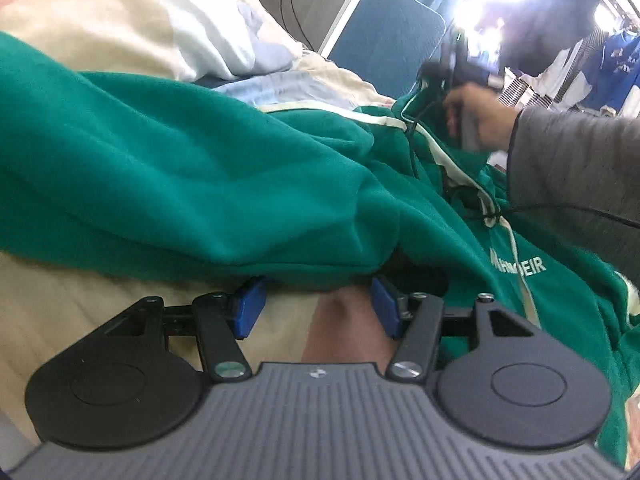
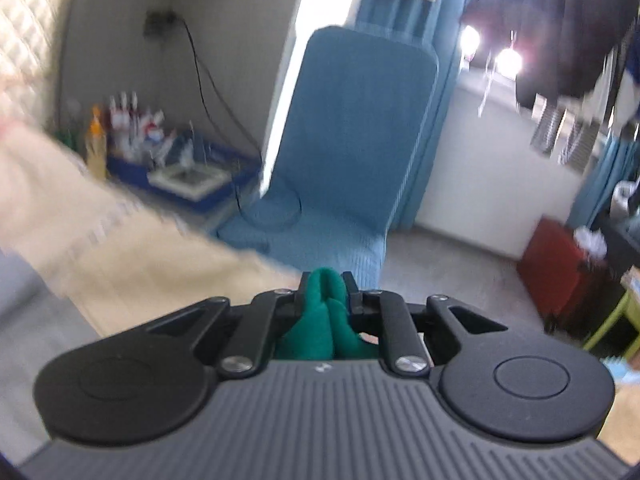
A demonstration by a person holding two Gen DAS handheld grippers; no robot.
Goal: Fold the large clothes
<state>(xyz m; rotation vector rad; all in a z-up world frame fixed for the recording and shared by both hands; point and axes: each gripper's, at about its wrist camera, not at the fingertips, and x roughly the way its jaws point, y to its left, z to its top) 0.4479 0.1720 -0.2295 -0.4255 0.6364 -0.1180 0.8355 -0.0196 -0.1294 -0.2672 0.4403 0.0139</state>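
Note:
A large green fleece hoodie (image 1: 180,168) with white drawstrings and white lettering lies rumpled across the bed in the left wrist view. My left gripper (image 1: 316,304) is open, its blue pads (image 1: 250,308) at the near hem of the hoodie, with no cloth between them. My right gripper (image 2: 325,292) is shut on a fold of the green hoodie (image 2: 320,320) and holds it up off the bed. In the left wrist view the right gripper (image 1: 448,60) shows blurred at the far side of the hoodie, in a hand with a grey sleeve.
The bed has a cream and pink cover (image 1: 120,320) and a pale crumpled quilt (image 1: 160,20) at the back. A blue floor chair (image 2: 352,128) stands beside the bed, with a blue tray of bottles (image 2: 168,168) by the wall. A red box (image 2: 556,264) stands at right.

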